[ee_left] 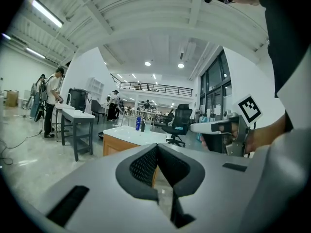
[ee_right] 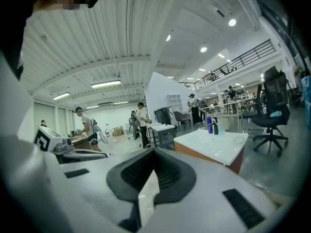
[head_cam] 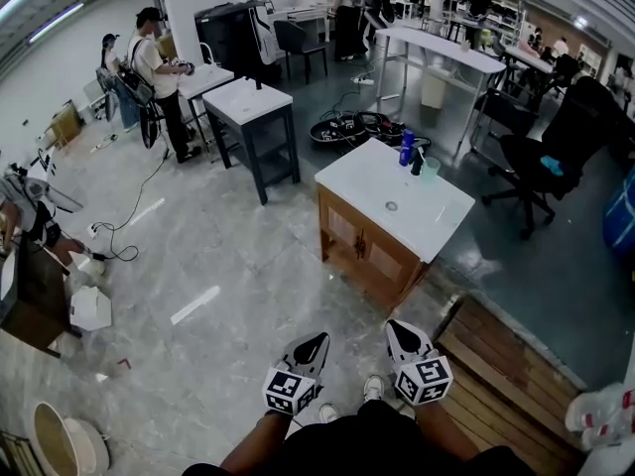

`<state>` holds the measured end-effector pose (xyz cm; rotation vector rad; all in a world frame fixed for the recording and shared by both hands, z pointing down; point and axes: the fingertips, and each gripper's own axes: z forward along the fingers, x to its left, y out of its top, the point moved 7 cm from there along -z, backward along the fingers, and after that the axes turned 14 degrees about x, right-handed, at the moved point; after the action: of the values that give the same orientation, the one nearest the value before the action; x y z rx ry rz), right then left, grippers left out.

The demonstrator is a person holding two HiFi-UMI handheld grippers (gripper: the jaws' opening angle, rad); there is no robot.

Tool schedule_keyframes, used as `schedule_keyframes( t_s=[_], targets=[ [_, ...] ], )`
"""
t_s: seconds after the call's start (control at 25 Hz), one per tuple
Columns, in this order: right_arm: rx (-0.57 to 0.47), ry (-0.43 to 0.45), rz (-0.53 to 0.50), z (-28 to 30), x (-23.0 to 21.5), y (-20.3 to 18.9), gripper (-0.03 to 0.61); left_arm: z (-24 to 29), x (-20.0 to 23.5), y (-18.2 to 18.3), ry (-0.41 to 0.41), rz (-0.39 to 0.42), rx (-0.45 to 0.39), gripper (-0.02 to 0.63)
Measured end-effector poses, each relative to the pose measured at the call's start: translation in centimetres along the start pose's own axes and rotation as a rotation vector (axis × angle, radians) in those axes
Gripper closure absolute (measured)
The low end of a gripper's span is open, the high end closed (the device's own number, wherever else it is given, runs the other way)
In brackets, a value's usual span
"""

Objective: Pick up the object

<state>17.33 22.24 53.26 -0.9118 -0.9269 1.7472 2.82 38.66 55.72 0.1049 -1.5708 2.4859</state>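
White worktop (head_cam: 429, 218) carrying blue bottle (head_cam: 407, 148), neighbouring items blurring together, left gripper (head_cam: 309, 346), right gripper (head_cam: 398, 331) hovering well short, both jaws sitting together, empty.

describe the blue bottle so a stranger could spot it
Find the wooden cabinet with the white sink top. Three containers stand at its far corner; the blue bottle is the leftmost, beside a dark bottle and a pale green cup.

The counter (head_cam: 357, 186) is showing white over brown wood, and black-and-white squares are marking the left claw (head_cam: 314, 339) and right claw (head_cam: 394, 327).
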Motion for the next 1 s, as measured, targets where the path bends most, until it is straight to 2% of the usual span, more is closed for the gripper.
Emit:
schedule_keyframes(
  t_s=[0.24, 0.56, 1.0],
  targets=[
    [0.005, -0.012, -0.02, 0.2, -0.5, 0.5, 0.56, 0.9, 0.4, 0.9, -0.007, -0.003, 0.002, 0.6],
    [-0.01, -0.036, 0.007, 1.6, -3.8, 1.6, 0.56, 3.0, 1.4, 1.6, -0.003, 0.019, 0.021, 0.6],
    [-0.021, -0.072, 0.016, 4.8, -9.0, 4.3, 0.56, 7.6, 4.1, 4.4, 0.002, 0.029, 0.03, 0.6]
  ],
)
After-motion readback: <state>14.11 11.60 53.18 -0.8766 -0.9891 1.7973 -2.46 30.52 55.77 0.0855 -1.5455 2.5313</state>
